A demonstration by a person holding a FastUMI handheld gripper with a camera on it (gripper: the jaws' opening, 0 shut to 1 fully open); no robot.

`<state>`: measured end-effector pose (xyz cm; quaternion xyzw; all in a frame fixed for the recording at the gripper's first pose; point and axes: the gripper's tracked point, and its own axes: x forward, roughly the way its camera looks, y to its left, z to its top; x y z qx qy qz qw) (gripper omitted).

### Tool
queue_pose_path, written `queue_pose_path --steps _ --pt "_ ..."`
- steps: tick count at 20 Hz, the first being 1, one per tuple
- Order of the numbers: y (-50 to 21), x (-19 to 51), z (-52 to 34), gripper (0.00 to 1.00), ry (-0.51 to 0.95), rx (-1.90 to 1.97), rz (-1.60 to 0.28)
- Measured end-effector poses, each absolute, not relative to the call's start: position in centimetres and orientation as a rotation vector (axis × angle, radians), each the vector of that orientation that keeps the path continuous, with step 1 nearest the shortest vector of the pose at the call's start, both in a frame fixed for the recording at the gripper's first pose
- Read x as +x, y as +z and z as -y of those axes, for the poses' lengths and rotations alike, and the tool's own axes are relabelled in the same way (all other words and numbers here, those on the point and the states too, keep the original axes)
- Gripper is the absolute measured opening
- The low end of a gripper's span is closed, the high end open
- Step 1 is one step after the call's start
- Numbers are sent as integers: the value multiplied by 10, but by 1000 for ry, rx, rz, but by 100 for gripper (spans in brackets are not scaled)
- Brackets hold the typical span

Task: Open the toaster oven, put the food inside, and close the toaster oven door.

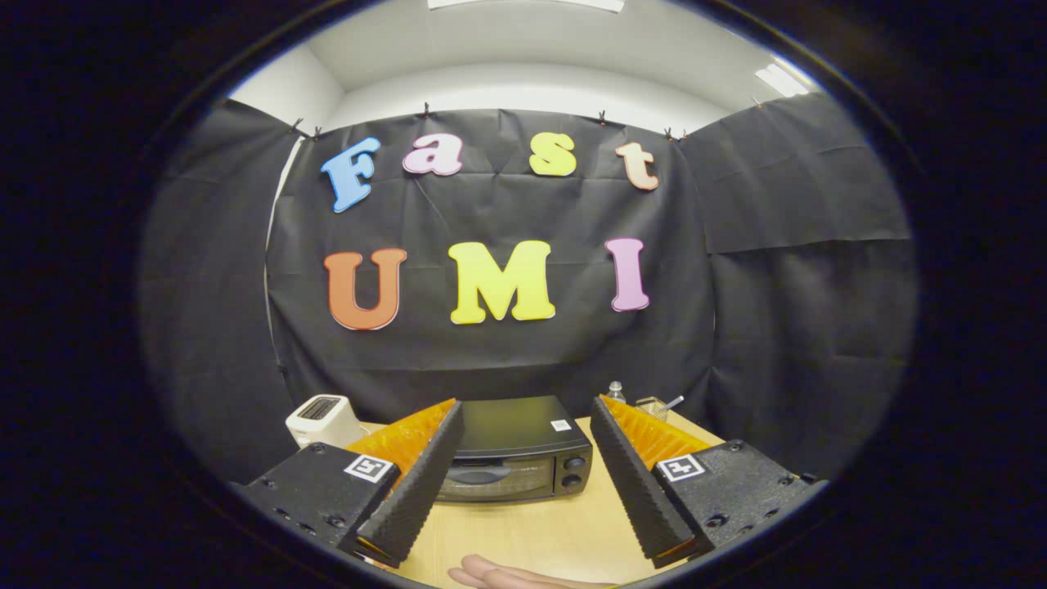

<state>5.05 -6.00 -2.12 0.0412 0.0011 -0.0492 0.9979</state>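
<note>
A: Gripper view: toaster oven (514,458) sits low centre on the worktop (523,532), door closed, beyond the jaws, which stand wide apart, empty.
B: Rigid, heavyish (I'd judge); take the door handle (478,474).

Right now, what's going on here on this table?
A person's hand-held gripper hangs above a wooden table, fingers spread open and holding nothing. Beyond the fingers sits a black toaster oven with its door shut. A white toaster stands to its left, and a small bottle and a wire basket sit behind on the right. A hand rests flat on the table near the fingers.
</note>
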Motion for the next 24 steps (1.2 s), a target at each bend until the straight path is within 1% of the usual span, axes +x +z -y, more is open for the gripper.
queue_pose_path --steps 5,12,19,24 --pt "-35 97 45 100 -26 97 -21" --pt "-113 168 5 100 93 60 -177" --pt "-198 222 -9 100 82 44 -328" --pt "-227 238 -5 100 89 103 -380"
